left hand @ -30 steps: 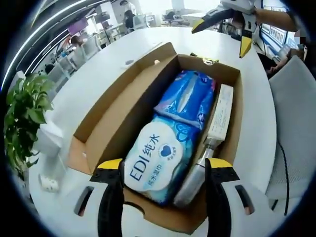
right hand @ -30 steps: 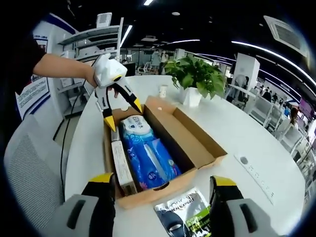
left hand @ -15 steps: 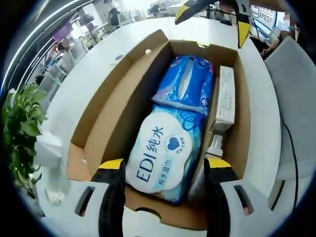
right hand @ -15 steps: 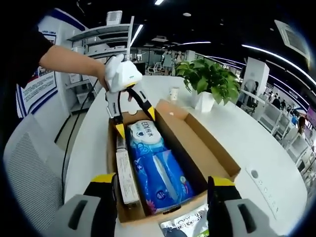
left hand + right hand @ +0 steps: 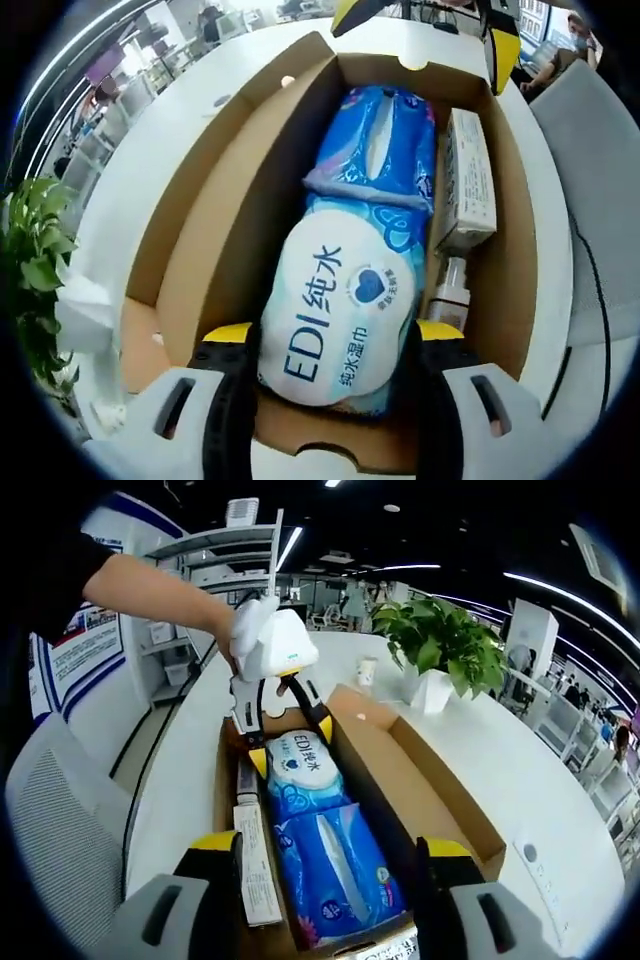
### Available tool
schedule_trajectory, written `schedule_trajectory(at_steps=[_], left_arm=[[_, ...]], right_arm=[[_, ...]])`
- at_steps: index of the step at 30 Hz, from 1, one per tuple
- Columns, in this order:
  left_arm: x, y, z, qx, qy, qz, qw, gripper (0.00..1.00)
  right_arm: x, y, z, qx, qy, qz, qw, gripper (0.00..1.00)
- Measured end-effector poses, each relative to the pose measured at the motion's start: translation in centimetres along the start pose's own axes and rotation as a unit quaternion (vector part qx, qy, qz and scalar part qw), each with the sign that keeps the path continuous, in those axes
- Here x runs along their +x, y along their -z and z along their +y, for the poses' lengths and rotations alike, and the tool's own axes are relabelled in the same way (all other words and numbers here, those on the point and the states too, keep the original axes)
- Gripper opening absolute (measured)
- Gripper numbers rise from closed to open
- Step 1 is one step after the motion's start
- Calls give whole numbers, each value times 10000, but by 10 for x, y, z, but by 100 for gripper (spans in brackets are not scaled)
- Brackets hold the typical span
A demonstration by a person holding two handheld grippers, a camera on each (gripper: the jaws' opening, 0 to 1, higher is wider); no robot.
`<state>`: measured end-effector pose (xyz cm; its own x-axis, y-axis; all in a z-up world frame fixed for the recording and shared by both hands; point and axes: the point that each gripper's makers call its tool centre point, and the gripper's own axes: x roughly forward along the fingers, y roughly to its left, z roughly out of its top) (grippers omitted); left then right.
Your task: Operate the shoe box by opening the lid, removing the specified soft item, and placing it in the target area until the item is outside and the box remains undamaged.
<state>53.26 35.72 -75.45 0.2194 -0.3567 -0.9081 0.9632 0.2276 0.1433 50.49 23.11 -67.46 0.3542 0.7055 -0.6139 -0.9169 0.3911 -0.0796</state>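
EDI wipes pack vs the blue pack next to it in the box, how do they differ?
The EDI wipes pack has a white face with blue lettering and a heart logo; the blue pack is mostly blue with a pale strip down its middle. The EDI wipes pack sits between the open jaws of the left gripper; the blue pack lies at the box's far end, nearer the right gripper. Both are soft plastic packs lying flat, end to end, in the open cardboard box.

white tool (image 5: 290, 723), yellow tips, black sleeve (image 5: 45, 575)

Pretty tight inside the shoe box (image 5: 220, 220): wet-wipes pack (image 5: 335, 320) and tissue pack (image 5: 385, 150) fill the middle, carton (image 5: 468, 180) wedged along one wall, top's open.
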Motion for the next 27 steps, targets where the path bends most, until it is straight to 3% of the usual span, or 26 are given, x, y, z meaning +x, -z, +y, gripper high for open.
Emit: schedule_trajectory(at_steps=[19, 27], left_arm=[[9, 3, -2, 228, 323, 173, 9991, 61], [12, 4, -3, 321, 313, 183, 9988, 62]], right_arm=[[44, -3, 6, -13, -355, 120, 9993, 64], [67, -7, 9, -76, -512, 186, 9985, 64]])
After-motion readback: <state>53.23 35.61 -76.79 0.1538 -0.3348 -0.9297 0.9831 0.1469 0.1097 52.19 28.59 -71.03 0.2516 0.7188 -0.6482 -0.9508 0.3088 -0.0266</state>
